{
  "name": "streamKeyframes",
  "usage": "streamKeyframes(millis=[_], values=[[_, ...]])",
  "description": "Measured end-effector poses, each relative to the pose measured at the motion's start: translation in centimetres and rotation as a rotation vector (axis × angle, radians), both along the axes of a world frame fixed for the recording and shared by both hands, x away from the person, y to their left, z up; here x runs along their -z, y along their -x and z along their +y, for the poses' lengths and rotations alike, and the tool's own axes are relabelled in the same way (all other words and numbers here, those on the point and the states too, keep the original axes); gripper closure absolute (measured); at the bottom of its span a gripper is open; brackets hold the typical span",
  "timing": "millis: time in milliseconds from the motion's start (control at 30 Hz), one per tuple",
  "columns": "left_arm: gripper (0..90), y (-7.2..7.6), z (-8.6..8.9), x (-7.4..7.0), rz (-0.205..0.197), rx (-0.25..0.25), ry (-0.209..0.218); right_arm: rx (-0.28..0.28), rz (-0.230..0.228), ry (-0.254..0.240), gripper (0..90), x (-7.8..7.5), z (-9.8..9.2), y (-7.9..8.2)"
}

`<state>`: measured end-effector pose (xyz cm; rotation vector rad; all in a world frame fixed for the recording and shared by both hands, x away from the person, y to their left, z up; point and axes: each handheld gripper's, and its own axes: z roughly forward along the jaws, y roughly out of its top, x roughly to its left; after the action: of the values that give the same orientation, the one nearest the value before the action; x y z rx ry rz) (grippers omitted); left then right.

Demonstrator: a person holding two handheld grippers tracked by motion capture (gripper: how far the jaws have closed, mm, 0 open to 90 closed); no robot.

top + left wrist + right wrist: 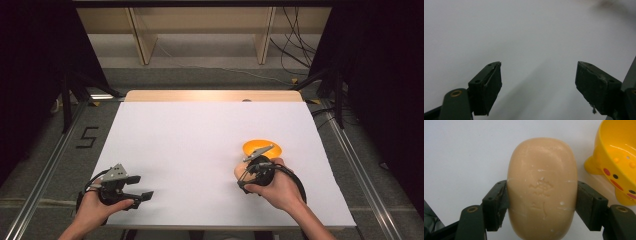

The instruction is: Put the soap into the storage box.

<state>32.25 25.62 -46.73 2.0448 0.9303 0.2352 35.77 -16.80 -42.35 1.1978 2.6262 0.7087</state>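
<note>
A tan oval bar of soap (pixel 542 187) sits between the jaws of my right gripper (pixel 541 203), whose pads press on both of its long sides. To its right stands a yellow soap dish (pixel 619 157) with a chick face and drain holes. In the high view the right gripper (pixel 248 172) is held at the table's right, just in front of the yellow dish (pixel 256 146). My left gripper (pixel 140 187) hovers near the front left of the table, jaws wide apart. Its own view shows the left gripper (pixel 539 75) with nothing between the pads, only white surface.
A white sheet covers the table (pixel 200 150), with a wooden strip along its far edge (pixel 210 95). Metal rails run down both sides on the floor. Shelving legs and cables stand beyond the far edge.
</note>
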Motion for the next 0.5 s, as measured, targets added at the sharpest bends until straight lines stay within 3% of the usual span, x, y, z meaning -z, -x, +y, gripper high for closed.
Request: streamKeyframes(millis=[267,300,400,500], values=[[20.7,0.0,0.0,-0.1,-0.006,0.0,0.006,-0.003,-0.007,0.006,33.4,0.1,-0.8,0.0],[20.7,0.0,0.1,-0.1,-0.007,0.013,-0.013,0.018,-0.001,0.008,33.4,0.0,-0.9,0.1],[20.7,0.0,-0.2,0.0,-0.007,0.001,0.013,0.026,-0.001,0.001,33.4,0.0,-1.2,0.2],[20.7,0.0,-0.2,0.0,-0.009,0.005,0.008,0.038,-0.005,-0.002,33.4,-0.1,-1.6,0.3]])
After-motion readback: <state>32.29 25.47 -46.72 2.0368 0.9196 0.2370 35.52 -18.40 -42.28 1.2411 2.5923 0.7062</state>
